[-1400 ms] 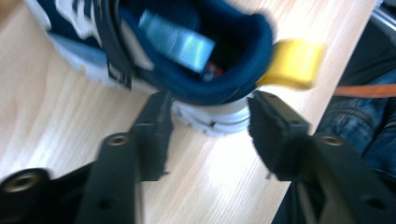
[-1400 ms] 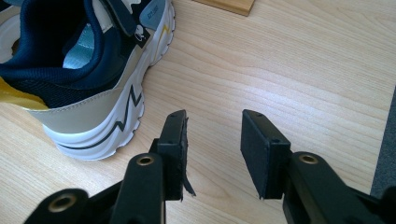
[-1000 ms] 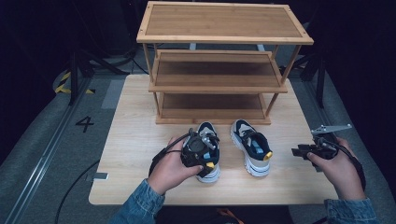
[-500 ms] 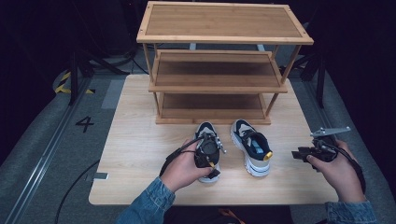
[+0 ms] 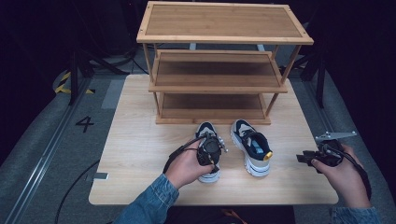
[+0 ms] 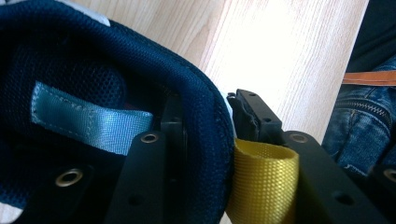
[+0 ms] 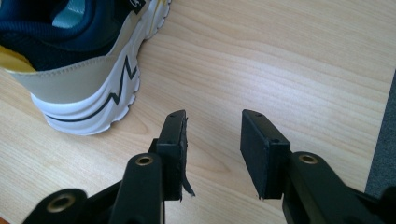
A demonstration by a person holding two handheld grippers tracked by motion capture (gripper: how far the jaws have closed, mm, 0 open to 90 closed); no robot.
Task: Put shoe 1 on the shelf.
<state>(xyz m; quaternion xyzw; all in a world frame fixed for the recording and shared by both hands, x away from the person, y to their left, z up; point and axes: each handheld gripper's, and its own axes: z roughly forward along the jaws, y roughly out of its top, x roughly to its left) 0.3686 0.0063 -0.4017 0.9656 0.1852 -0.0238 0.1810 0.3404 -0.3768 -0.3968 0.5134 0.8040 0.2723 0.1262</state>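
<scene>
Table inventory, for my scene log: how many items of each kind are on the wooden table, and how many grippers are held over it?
Shoes: 2, left shoe with the left gripper closing on its heel collar, right shoe standing free
Shoe rack: 1
Grippers: 2, the right gripper holds nothing
Total: 5

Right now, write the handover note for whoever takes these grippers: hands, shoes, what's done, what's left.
Left gripper: its jaws have just been closing on the heel collar of the left shoe, one inside, one outside beside the yellow heel loop; the shoe sits on the table.
Right gripper: open, holding nothing, above bare table beside the right shoe.
Rack: all shelves bare.
Done: left shoe gripped.
Left, probably: lift each shoe onto a shelf.
</scene>
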